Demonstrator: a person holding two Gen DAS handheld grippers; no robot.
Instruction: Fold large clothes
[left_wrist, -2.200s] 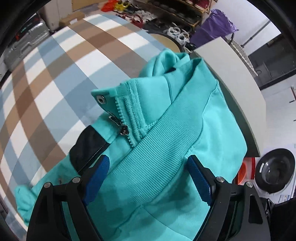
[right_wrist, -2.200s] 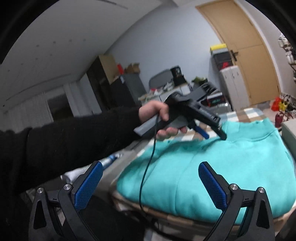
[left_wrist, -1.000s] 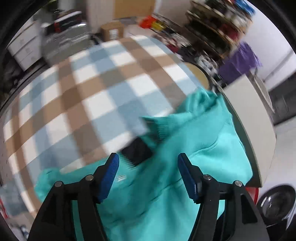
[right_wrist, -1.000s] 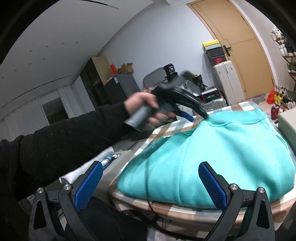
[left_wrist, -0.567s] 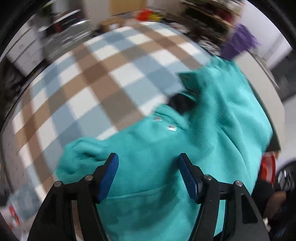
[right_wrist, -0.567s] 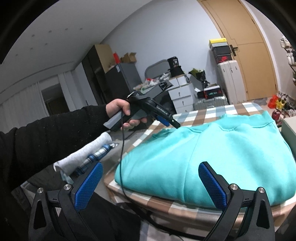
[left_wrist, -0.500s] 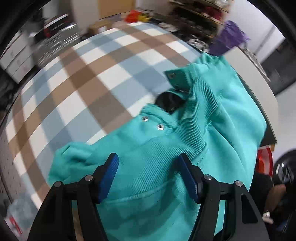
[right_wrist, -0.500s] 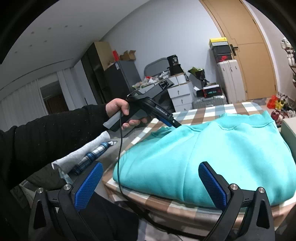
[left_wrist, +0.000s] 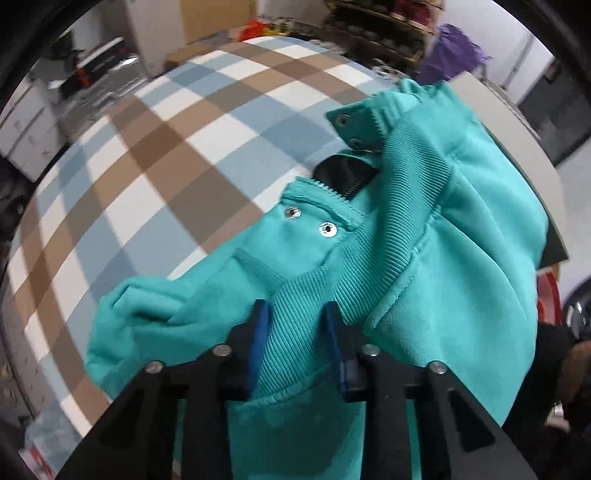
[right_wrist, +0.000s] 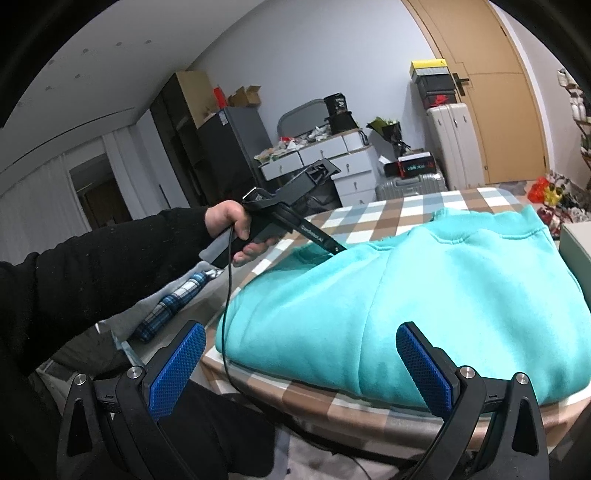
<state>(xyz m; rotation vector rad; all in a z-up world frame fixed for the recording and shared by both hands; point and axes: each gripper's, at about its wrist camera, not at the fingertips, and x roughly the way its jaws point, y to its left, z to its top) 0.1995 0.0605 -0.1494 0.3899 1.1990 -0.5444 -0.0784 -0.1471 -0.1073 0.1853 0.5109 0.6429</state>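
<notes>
A teal zip-up sweatshirt (left_wrist: 461, 266) lies bunched on the checkered tablecloth (left_wrist: 147, 166), its collar with snaps and black lining turned up. My left gripper (left_wrist: 295, 332) points steeply down, its jaws closing on the ribbed band (left_wrist: 299, 306), and the blue pads press the fabric from both sides. In the right wrist view the same sweatshirt (right_wrist: 424, 288) forms a mound, and a hand in a black sleeve holds the left gripper (right_wrist: 334, 248) with its tip in the far left edge. My right gripper (right_wrist: 301, 354) hangs open and empty before the near table edge.
A pale board (left_wrist: 509, 122) borders the sweatshirt on the right. A folded plaid umbrella (right_wrist: 173, 299) lies left of the table. The left gripper's black cable (right_wrist: 227, 295) hangs over the near corner. Drawers, suitcases and a door stand behind.
The left gripper came down onto the sweatshirt and its jaws narrowed from wide apart to pinching the ribbed band. The right gripper stayed open and hardly moved.
</notes>
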